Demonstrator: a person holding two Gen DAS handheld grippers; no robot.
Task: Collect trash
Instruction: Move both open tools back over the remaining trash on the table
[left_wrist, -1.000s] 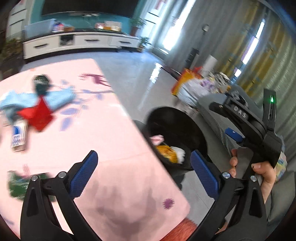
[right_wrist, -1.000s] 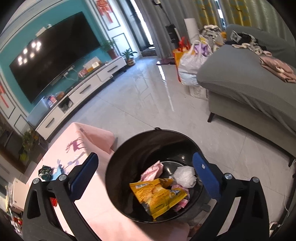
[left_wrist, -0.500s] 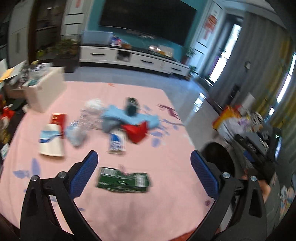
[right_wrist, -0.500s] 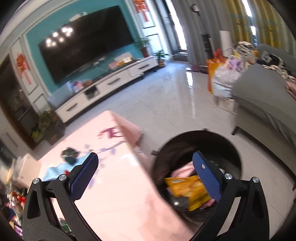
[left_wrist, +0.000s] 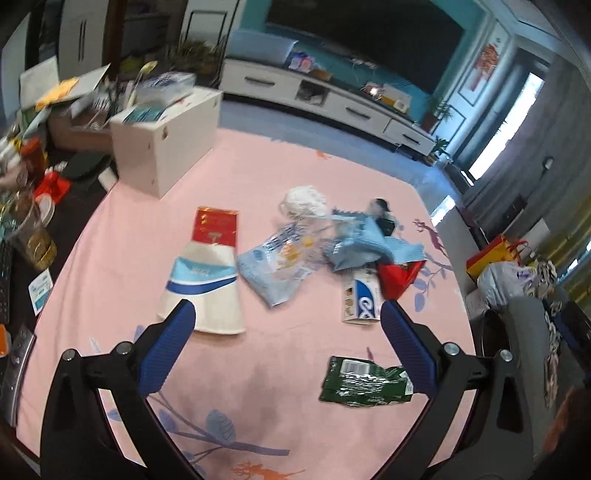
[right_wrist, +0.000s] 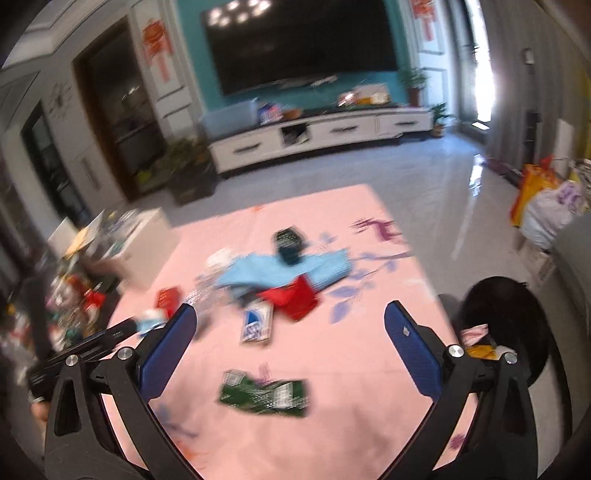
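Observation:
Trash lies scattered on a pink tablecloth (left_wrist: 280, 369). A crumpled green wrapper (left_wrist: 365, 382) (right_wrist: 264, 393) lies nearest, just ahead of both grippers. Farther off sit a white and blue carton (left_wrist: 205, 284), a red packet (left_wrist: 215, 224), a clear blue bag (left_wrist: 280, 267), a small blue and white box (left_wrist: 362, 301) (right_wrist: 256, 323), a red wrapper (left_wrist: 397, 275) (right_wrist: 295, 297) and light blue paper (left_wrist: 364, 242) (right_wrist: 280, 271). My left gripper (left_wrist: 286, 349) is open with nothing in it. My right gripper (right_wrist: 290, 350) is open too. The black bin (right_wrist: 517, 325) with wrappers inside stands right of the table.
A white box (left_wrist: 162, 140) stands at the table's far left corner, with clutter and a plastic cup (left_wrist: 29, 236) on the dark surface beside it. A white TV cabinet (right_wrist: 321, 136) lines the far wall. Bags (right_wrist: 546, 206) and a grey sofa lie to the right.
Both grippers have swung left, away from the black bin and toward the trash on the pink table. The bin has slid to the right edge of the right view. Both stay open.

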